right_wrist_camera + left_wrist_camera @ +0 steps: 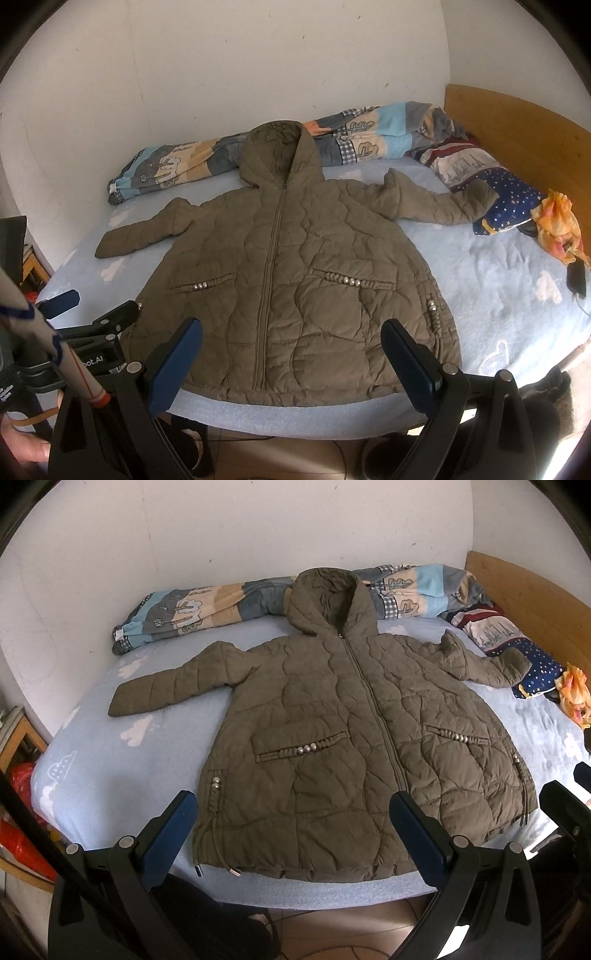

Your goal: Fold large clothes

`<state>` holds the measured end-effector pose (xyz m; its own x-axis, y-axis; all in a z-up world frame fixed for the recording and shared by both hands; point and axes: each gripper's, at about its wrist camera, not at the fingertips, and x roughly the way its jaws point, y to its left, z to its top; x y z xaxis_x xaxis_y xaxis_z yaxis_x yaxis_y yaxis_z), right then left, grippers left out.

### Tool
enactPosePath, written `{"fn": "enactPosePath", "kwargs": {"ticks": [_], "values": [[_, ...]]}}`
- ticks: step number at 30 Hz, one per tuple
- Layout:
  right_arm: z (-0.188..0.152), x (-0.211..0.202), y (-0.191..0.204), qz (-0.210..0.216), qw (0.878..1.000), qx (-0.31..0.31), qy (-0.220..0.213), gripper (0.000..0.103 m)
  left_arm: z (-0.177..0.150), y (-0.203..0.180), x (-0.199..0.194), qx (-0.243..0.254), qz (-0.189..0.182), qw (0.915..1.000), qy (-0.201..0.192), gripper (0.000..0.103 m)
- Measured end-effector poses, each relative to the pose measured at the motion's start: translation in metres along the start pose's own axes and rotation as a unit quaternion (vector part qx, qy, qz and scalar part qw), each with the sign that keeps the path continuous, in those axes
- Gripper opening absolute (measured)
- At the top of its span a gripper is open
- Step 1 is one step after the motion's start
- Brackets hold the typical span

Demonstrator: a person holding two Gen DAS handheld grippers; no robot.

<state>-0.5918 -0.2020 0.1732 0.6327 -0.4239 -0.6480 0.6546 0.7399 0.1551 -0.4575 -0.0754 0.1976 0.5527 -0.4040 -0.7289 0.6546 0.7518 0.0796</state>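
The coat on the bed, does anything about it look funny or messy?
Mostly neat: the olive-brown quilted hooded coat lies flat and zipped on the light blue cloud-print bed sheet. One oddity: its sleeve nearest the wooden headboard is bunched at the shoulder, its cuff resting on the navy star-print pillow.

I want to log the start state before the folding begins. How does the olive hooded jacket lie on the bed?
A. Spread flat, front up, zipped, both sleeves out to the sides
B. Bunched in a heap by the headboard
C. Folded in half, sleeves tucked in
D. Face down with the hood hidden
A: the jacket lies flat on the bed, zipper closed and facing up, hood visible, sleeves spread out.
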Motion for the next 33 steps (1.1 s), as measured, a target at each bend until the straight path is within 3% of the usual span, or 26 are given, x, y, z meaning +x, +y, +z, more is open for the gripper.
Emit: {"fn": "enactPosePath", "kwargs": {"ticks": [19, 33], "values": [[-0.004, 0.009, -0.002, 0.002, 1.000, 0.000, 0.017, 0.099, -0.003, -0.003, 0.007, 0.006, 0.002, 0.9999, 0.011, 0.103], [-0.004, 0.040, -0.017, -0.007, 0.998, 0.015, 0.053, 0.099, 0.000, -0.013, 0.048, 0.018, -0.011, 0.9986, 0.048, 0.103]]}}
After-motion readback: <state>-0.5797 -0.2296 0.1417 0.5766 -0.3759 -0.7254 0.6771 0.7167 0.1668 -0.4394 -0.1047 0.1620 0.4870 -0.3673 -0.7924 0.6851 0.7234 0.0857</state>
